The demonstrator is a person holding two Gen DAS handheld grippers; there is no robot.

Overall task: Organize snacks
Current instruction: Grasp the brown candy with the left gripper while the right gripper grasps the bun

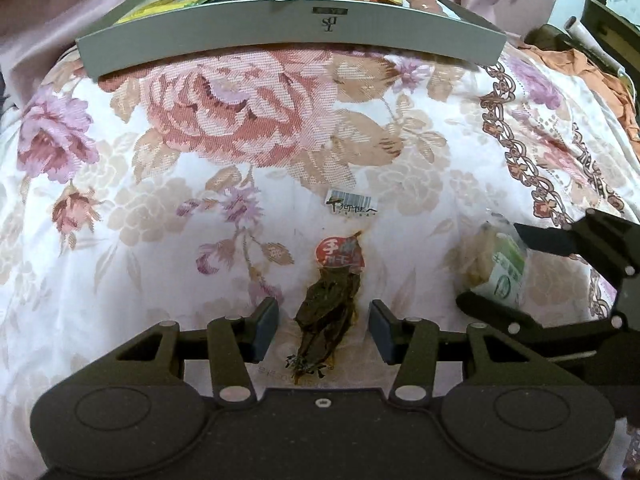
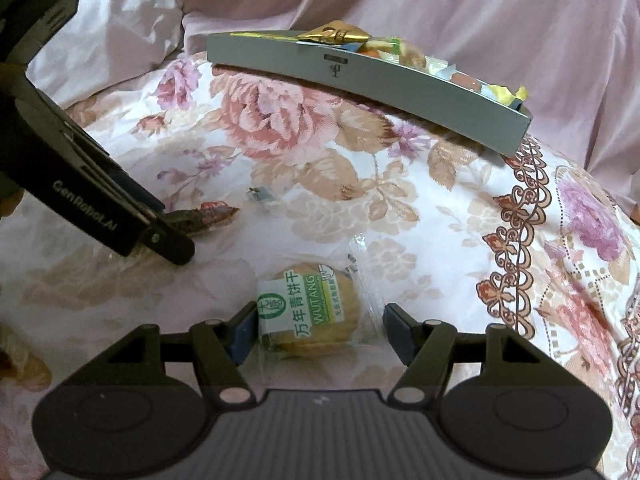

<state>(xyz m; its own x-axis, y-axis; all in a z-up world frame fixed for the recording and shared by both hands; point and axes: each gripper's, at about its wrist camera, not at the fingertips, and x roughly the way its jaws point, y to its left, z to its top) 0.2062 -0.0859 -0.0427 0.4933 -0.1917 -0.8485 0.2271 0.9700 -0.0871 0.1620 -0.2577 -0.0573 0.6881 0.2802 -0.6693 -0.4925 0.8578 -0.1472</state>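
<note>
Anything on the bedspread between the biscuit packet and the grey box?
Nothing: in the right wrist view the floral bedspread is bare from the biscuit packet up to the grey box.

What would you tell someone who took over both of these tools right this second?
Left tool: open, straddling the dark dried-snack packet on the floral bedspread, not yet closed.
Right tool: open, around the green-labelled biscuit pack, not gripping.
Grey box: at the far side of the bed, already holding several snacks.
Left to do: close on each packet, lift it and put it in the box. A small barcode-labelled wrapper also lies loose.
</note>
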